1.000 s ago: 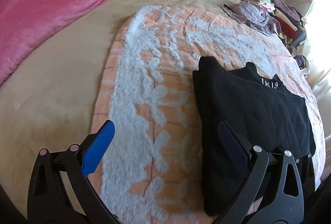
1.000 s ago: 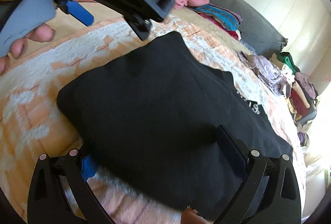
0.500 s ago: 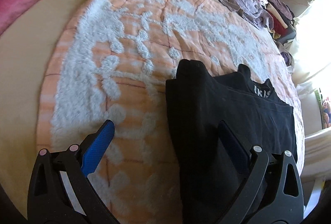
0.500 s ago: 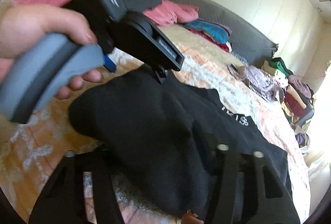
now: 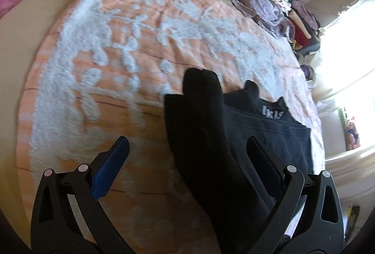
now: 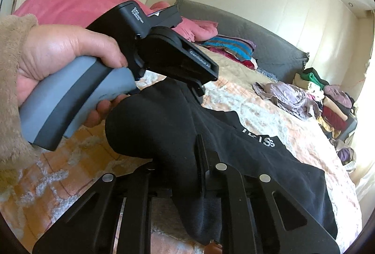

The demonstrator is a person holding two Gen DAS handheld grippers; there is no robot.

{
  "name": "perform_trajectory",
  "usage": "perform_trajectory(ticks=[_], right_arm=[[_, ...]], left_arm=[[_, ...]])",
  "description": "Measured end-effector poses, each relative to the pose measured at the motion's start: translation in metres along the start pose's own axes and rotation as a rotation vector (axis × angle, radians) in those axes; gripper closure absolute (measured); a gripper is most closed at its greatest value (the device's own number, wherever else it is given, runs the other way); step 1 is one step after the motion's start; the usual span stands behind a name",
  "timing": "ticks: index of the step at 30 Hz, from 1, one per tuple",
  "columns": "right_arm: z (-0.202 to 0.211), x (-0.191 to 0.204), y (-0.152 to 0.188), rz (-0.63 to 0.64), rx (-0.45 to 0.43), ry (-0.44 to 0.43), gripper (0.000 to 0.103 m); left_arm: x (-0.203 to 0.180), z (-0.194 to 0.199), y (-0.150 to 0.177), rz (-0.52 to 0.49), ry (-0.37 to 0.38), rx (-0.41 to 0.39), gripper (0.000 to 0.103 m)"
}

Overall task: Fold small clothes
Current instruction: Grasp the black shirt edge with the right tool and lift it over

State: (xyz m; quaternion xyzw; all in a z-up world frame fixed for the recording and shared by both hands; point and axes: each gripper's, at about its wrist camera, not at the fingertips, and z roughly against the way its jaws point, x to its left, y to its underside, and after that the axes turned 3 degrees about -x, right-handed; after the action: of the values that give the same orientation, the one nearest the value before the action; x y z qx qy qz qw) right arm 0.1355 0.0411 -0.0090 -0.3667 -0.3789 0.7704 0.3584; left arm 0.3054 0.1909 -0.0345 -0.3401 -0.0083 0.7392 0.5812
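A black garment (image 5: 211,136) with white lettering at its waistband lies on an orange and white quilt (image 5: 117,47). My left gripper (image 5: 187,155) is open just above it, its left edge between the fingers. In the right wrist view my right gripper (image 6: 182,174) is shut on the black garment's near edge (image 6: 164,127) and lifts it into a raised fold. The rest of the garment (image 6: 293,174) still lies flat. The left gripper's body (image 6: 164,52), held in a hand, hovers over the far part of the fold.
A pink blanket (image 6: 70,3) lies at the far left of the bed. Striped folded clothes (image 6: 232,47) sit by the grey headboard (image 6: 257,33). A pile of loose clothes (image 5: 276,7) lies at the bed's far right edge, also in the right wrist view (image 6: 304,96).
My right gripper has shut on the garment's near edge and lifted it into a fold. My left gripper has moved right and up over the garment, still open.
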Motion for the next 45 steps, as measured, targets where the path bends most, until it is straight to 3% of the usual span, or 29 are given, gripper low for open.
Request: perform_trajectory(ticks=[2,4,7,10,12,29,45], right_arm=[[0.003,-0.002,0.000,-0.007,-0.005,0.000,0.089],[0.008,-0.006,0.000,-0.022,-0.016,0.008,0.090],[0.016,-0.015,0.000,-0.060,-0.029,0.016,0.090],[0.025,-0.025,0.001,-0.088,-0.042,0.027,0.090],[0.032,-0.031,0.001,-0.099,-0.053,0.035,0.090],[0.077,-0.063,0.010,-0.169,-0.100,0.075,0.091],[0.101,-0.105,0.025,-0.236,-0.118,0.125,0.091]], left_arm=[[-0.006,-0.003,-0.001,0.011,0.029,0.009,0.014],[-0.017,-0.004,-0.001,-0.003,0.036,0.012,0.038],[-0.035,-0.004,-0.001,-0.035,0.054,0.019,0.057],[-0.053,-0.001,0.000,-0.086,0.025,0.007,0.076],[-0.061,0.001,0.001,-0.098,0.025,0.004,0.080],[-0.129,0.027,0.012,-0.200,0.006,-0.080,0.084],[-0.190,0.028,0.023,-0.285,0.014,-0.089,0.084]])
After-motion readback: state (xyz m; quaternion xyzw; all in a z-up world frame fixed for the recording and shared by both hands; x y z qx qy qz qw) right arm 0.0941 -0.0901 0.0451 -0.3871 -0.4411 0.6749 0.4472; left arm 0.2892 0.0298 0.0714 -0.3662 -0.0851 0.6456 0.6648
